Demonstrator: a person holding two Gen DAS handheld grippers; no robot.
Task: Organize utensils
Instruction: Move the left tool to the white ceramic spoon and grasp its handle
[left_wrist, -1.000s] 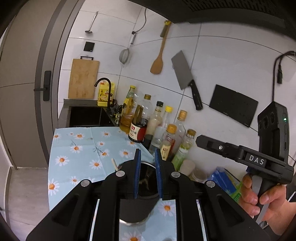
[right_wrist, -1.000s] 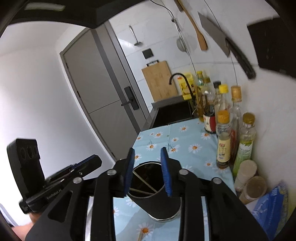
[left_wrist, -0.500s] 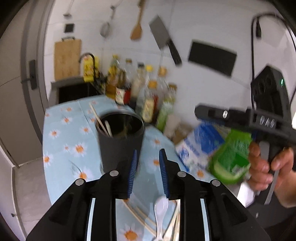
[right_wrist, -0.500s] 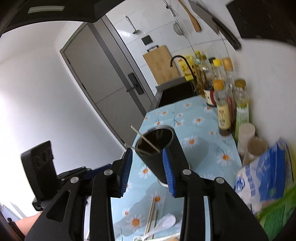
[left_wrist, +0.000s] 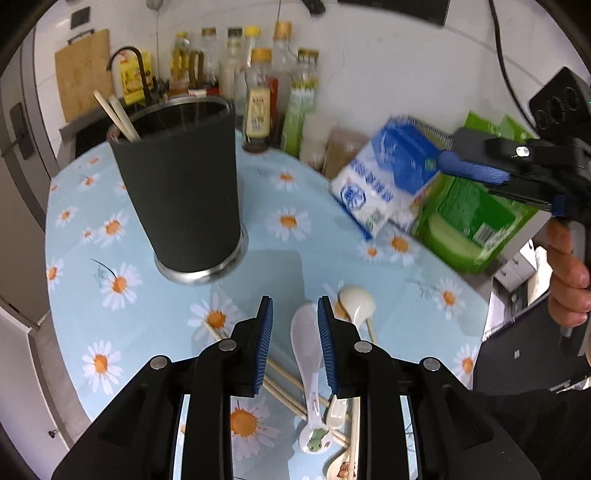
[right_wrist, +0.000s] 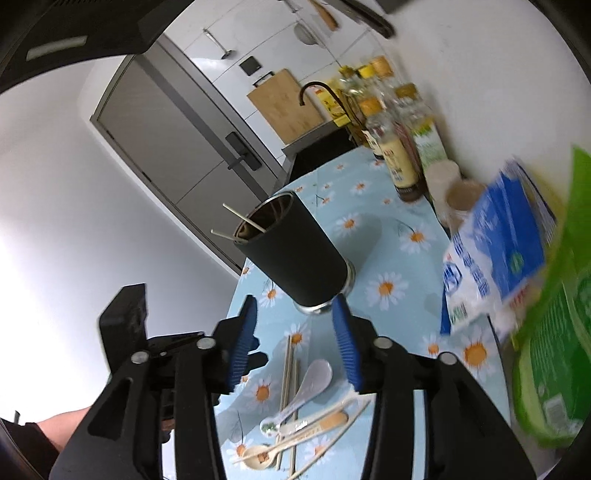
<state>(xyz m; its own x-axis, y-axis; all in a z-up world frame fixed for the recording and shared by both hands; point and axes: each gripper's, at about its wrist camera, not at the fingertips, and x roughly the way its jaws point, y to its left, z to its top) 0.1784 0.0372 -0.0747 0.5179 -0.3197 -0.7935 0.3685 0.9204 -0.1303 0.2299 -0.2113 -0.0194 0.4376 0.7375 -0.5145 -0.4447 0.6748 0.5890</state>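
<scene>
left gripper (left_wrist: 294, 314): jaws parted above white ceramic spoon (left_wrist: 306, 343) | right gripper (right_wrist: 295, 317): jaws wide apart, empty | black cylindrical utensil holder (left_wrist: 184, 192): upright, wooden chopsticks (left_wrist: 118, 116) inside

Bright, even indoor lighting; strong fisheye curvature with dark corners; motion blur smears the green package (right_wrist: 550, 354) at right.

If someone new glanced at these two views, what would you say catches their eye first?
Probably the tall black utensil holder, standing upright on the daisy-print tablecloth with two chopsticks poking out. Next, the loose pile nearer the camera: a white spoon with a frog on its handle lies across scattered chopsticks, right under the open left tongs. To the right, a blue-and-white bag leans on a green package.
</scene>
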